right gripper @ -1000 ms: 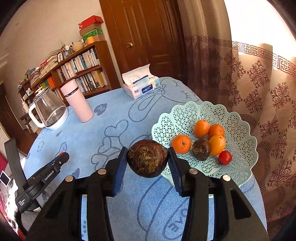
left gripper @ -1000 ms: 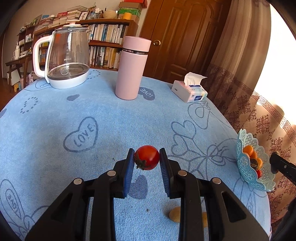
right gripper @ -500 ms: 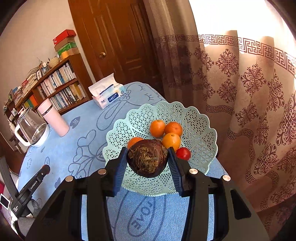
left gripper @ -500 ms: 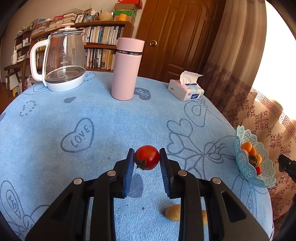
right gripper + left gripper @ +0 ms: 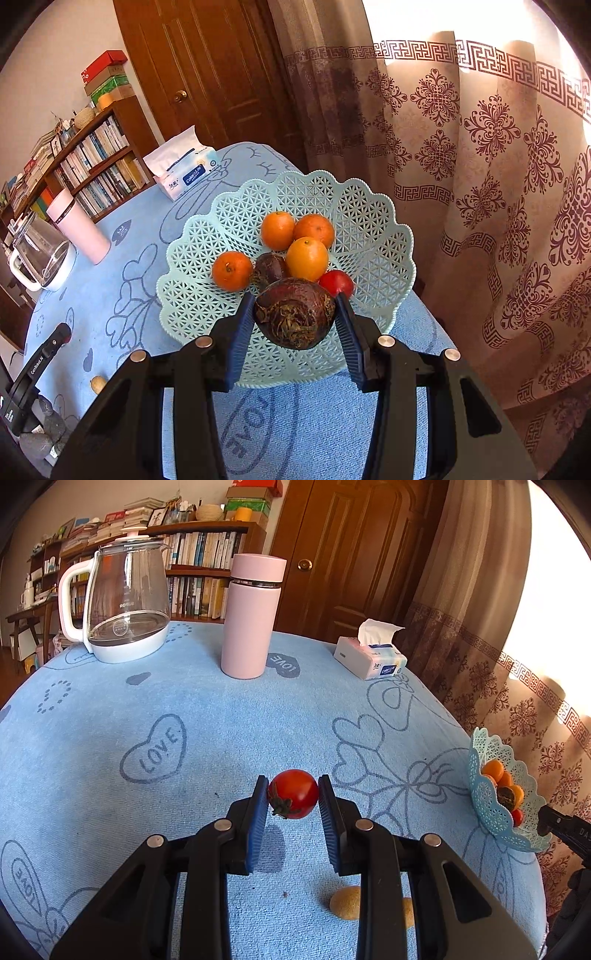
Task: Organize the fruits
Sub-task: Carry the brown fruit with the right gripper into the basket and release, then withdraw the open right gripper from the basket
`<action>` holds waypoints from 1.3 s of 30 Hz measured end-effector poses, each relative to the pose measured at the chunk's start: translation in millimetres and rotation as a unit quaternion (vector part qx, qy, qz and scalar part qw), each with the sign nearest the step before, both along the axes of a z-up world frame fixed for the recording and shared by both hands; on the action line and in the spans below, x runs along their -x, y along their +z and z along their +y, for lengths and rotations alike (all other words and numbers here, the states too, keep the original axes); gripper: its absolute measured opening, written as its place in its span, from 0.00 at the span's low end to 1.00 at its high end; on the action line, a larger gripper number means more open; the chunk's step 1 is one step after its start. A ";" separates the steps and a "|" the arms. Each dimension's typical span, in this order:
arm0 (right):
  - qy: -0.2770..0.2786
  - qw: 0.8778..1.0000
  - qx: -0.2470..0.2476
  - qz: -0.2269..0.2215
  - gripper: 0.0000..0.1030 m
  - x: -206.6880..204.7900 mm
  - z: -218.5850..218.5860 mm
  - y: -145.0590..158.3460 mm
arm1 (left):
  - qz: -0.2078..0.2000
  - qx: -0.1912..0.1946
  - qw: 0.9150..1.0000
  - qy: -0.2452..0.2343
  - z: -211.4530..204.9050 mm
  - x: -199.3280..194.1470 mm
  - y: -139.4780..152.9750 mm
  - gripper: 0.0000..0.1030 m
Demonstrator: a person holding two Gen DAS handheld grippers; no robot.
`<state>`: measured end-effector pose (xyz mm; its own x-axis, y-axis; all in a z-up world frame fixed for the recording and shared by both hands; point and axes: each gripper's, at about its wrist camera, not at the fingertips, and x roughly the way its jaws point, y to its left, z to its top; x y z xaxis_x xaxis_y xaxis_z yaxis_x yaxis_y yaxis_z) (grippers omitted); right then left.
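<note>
My left gripper [image 5: 293, 795] is shut on a red cherry tomato [image 5: 294, 794] and holds it above the blue tablecloth. My right gripper [image 5: 294, 319] is shut on a dark purple round fruit [image 5: 294, 318] and holds it over the near side of the pale green lattice fruit basket [image 5: 373, 221]. The basket holds several oranges [image 5: 307, 257], another dark fruit [image 5: 271, 267] and a red tomato [image 5: 336, 282]. The basket also shows at the right table edge in the left wrist view [image 5: 491, 808]. A small tan fruit [image 5: 346, 902] lies on the cloth under the left gripper.
A glass kettle [image 5: 123, 602], a pink flask [image 5: 253, 616] and a tissue box [image 5: 371, 657] stand at the far side of the table. A patterned curtain [image 5: 498, 166] hangs just beyond the basket. The table edge is close behind the basket.
My right gripper has moved with the dark fruit from beside the basket to over its near side. My left gripper holds the tomato almost still.
</note>
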<state>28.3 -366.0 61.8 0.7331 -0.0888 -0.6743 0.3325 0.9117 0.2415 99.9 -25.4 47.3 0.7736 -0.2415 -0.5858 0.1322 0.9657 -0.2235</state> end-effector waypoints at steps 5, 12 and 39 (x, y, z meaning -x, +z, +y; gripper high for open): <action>-0.004 1.000 -0.001 0.001 0.44 0.2 -0.4 -1.3 | 0.000 0.001 1.000 0.001 0.6 -0.4 -0.2 0.27; -0.012 1.000 0.001 -0.009 0.45 4.0 -3.0 4.4 | 0.000 0.001 1.000 0.000 0.5 -0.6 0.0 0.27; -0.033 0.999 -0.004 -0.024 0.45 53.1 -22.7 2.0 | -0.008 -0.017 1.000 -0.001 -5.3 0.7 -0.2 0.27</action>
